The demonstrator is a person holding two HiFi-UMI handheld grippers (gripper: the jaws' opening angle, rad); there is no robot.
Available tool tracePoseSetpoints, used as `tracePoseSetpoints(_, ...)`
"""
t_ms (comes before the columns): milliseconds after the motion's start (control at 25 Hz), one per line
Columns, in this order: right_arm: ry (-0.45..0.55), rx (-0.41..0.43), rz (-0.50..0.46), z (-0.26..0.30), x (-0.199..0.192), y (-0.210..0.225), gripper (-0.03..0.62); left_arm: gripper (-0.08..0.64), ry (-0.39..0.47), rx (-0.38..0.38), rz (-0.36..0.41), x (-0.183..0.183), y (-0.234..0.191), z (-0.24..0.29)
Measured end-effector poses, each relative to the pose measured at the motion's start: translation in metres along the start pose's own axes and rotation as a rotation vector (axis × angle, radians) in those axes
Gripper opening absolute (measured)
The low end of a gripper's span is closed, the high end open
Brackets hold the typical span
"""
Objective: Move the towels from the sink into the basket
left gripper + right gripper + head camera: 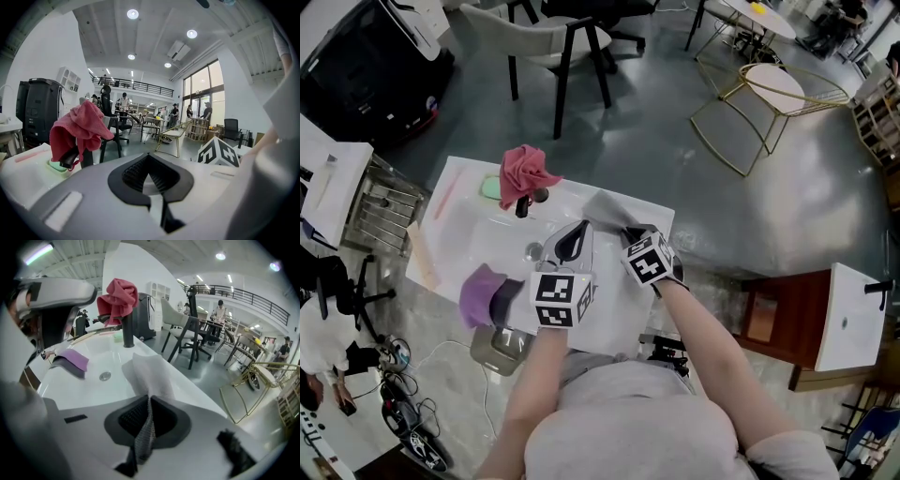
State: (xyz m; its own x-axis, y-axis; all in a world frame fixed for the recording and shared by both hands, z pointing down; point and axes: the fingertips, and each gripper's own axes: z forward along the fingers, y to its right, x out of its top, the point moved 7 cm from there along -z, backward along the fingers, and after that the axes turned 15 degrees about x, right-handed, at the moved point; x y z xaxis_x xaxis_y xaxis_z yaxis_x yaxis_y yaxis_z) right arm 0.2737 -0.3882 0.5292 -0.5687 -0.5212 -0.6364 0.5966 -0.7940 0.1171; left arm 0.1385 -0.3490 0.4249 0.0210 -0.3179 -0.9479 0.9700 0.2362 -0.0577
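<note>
Pale grey cloth towel (150, 373) sits pinched between the closed jaws of the right gripper (146, 423), its length stretching straight ahead from them. The left gripper (151, 182) is closed, empty.

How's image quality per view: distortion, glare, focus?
Head view: mild barrel bend toward the edges, sheen on the floor, otherwise sharp. Left gripper view: heavy fisheye with black corners, windows blown out, red towel crisp, nearest foreground soft. Right gripper view: same fisheye, ceiling lights flare slightly, grey towel in focus.
</note>
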Motion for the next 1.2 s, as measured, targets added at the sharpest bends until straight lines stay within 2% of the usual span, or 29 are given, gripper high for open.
tracePoseSetpoints(1200,0.246,-0.048,-0.027,-0.081,0.008,-0.03,0.028,0.005,0.072,0.028,0.033,0.015,0.031,-0.044)
